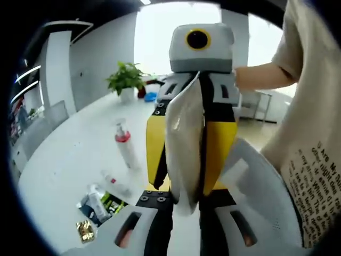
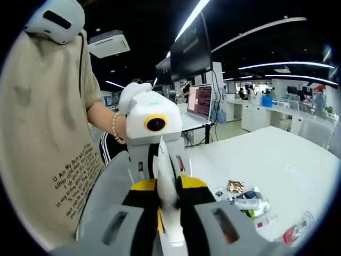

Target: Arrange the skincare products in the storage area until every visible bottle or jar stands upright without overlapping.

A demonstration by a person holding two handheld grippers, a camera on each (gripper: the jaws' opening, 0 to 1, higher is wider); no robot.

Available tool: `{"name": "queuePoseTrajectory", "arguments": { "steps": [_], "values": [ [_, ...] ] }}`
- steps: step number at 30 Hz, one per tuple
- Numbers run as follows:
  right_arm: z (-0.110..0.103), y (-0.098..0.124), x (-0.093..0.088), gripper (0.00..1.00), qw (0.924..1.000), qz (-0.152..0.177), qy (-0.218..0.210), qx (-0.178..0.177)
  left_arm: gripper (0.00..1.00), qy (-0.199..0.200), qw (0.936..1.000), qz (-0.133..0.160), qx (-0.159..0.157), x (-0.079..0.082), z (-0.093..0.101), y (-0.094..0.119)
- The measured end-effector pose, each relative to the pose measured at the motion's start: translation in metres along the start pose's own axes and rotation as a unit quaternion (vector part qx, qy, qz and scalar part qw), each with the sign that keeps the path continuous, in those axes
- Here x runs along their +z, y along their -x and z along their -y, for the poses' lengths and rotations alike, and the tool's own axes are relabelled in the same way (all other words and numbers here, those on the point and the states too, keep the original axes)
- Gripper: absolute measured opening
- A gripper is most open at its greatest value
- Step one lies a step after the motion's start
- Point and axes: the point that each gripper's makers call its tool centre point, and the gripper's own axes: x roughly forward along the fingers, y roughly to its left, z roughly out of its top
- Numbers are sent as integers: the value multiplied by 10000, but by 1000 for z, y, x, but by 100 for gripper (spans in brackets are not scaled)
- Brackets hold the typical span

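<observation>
White bench (image 1: 64, 160) runs back toward bright window (image 1: 170, 32). Potted green plant (image 1: 126, 80) stands at far end of bench, blue object (image 1: 151, 96) just beside it. Small gold foil packet (image 1: 85, 230) lies flat on bench near lower edge. Grey chair (image 1: 56, 113) stands beside bench at left. Person in beige printed T-shirt (image 2: 48, 133) stands close, beaded bracelet (image 2: 114, 128) on wrist. Dark monitor (image 2: 191, 50) hangs overhead; lit screen (image 2: 200, 101) stands on desk behind. Ceiling light strips (image 2: 200, 13) glow above.
</observation>
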Motion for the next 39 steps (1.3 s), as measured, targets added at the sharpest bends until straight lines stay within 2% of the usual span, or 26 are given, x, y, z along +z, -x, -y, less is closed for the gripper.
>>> {"name": "queuePoseTrajectory", "arguments": {
  "steps": [8,12,27,34,39],
  "values": [
    [11,0,-33,15,9989,-228,-265,-300,13,37,9999,-101,91,-21,-6,-21],
    [17,-2,-50,16,9975,-389,-386,-436,13,148,9997,-217,18,-35,-9,-33],
    [34,3,-83,18,9931,-724,-558,-734,15,49,9995,-316,49,-52,-20,-61],
    [46,11,-83,19,9915,-554,-677,-959,15,82,9998,-197,39,-46,-28,-68],
    [63,20,-81,23,9847,-261,-957,-1436,15,-81,9999,-117,68,-40,-39,-77]
  ]
}}
